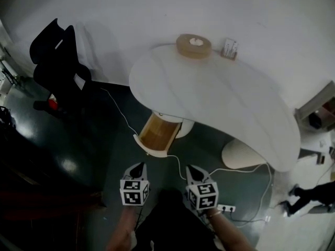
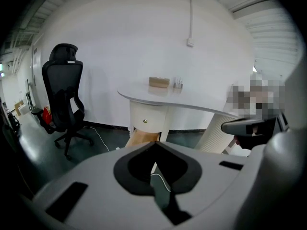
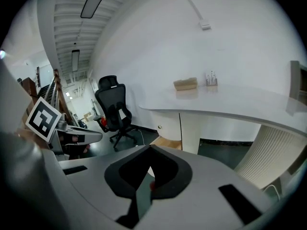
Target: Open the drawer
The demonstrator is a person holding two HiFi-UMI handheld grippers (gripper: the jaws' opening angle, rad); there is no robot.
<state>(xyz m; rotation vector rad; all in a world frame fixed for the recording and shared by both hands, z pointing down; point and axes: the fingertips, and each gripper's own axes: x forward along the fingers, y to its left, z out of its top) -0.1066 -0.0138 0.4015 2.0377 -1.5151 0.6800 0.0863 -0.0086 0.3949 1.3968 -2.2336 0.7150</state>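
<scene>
Head view: a curved white worktop [image 1: 220, 95] fills the centre and right. The drawer [image 1: 156, 134] juts out from beneath its lower-left edge, pulled open with its wooden inside showing. A black office chair [image 1: 57, 61] stands at upper left. At the bottom edge, well apart from the drawer, are the left gripper [image 1: 138, 167] and the right gripper [image 1: 192, 169], side by side above the dark floor [image 1: 78, 156].

Left gripper view: the left gripper [image 2: 154, 147] is clenched, jaws meeting with nothing between them. The open drawer [image 2: 143, 137] shows just above its tips at centre frame.

Right gripper view: the right gripper [image 3: 150, 151] is likewise clenched and empty. The drawer [image 3: 169, 142] is a tan wedge just above it, under the worktop [image 3: 225, 104].
</scene>
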